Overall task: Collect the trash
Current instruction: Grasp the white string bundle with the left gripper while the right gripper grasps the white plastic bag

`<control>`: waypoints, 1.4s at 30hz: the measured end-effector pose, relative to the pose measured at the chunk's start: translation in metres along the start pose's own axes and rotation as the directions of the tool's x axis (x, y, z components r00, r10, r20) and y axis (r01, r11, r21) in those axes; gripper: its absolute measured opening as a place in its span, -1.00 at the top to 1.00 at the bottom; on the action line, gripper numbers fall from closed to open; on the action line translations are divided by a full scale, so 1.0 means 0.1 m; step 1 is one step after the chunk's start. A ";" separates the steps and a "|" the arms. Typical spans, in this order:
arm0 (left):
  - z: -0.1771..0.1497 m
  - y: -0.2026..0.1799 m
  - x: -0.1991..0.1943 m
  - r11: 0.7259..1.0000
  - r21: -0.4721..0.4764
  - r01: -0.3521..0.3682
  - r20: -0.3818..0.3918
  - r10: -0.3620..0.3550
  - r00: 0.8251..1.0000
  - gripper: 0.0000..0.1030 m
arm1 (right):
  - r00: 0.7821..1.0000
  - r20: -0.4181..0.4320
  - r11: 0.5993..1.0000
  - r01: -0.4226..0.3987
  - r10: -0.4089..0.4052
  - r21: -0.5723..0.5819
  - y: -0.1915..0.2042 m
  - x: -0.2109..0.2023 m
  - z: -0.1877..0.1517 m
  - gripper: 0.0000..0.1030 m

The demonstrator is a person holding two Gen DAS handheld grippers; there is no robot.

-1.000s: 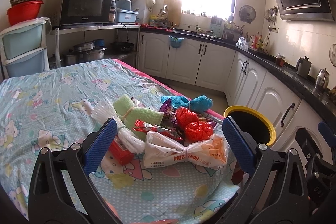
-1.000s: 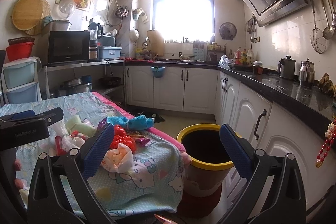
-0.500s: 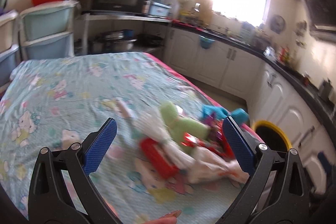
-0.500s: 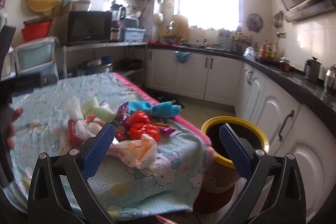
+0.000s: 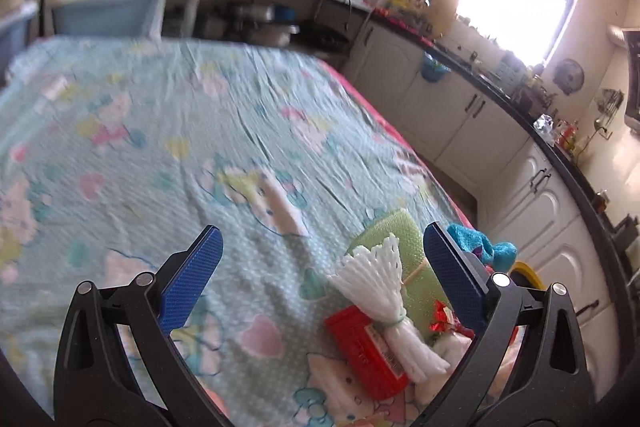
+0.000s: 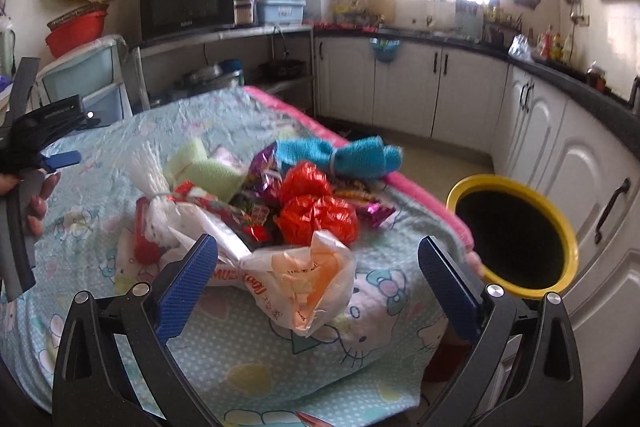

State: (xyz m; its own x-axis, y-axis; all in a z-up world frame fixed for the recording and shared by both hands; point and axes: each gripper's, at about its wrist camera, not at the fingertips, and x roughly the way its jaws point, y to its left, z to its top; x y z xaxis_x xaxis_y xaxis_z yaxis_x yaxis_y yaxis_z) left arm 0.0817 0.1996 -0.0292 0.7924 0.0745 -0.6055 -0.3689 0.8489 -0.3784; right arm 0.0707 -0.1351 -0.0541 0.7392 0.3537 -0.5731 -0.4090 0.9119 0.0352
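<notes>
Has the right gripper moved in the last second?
Yes. The right gripper has swung left: the bin slid from centre to right, and the pile now sits between its jaws.

The trash sits heaped on the cartoon-print cloth: a knotted whitish plastic bag (image 6: 296,279) with orange print lies nearest, crumpled red plastic (image 6: 316,211) just at its 12 o'clock. A white foam net (image 6: 154,183) tied at the waist lies across a red box (image 5: 366,347) at the heap's 9 o'clock. The yellow-rimmed bin (image 6: 516,239) stands open at 3 o'clock, off the table's edge.
</notes>
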 end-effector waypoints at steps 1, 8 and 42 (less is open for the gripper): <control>-0.01 0.00 0.08 1.000 -0.010 0.020 -0.018 -0.020 1.000 -0.79 | 1.000 -0.017 1.000 -0.004 0.004 0.002 -0.01 0.05 0.00 -0.89; -0.10 0.02 0.56 0.988 -0.112 0.107 -0.130 -0.122 0.984 -0.79 | 0.991 -0.106 0.992 -0.067 0.078 0.103 -0.16 0.31 -0.05 -0.86; 0.06 -0.70 -0.41 0.965 0.232 0.122 0.080 -0.144 0.986 0.91 | 0.990 -0.039 0.991 -0.134 0.133 -0.006 -0.30 -0.20 0.32 0.51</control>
State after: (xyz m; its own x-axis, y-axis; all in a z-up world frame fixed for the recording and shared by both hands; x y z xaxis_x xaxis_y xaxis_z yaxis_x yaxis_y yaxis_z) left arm 0.0781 0.1407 0.0260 0.8737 -0.0071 -0.4864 -0.1466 0.9496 -0.2772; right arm 0.0854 -0.1626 -0.0172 0.6565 0.4636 -0.5951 -0.5073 0.8552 0.1065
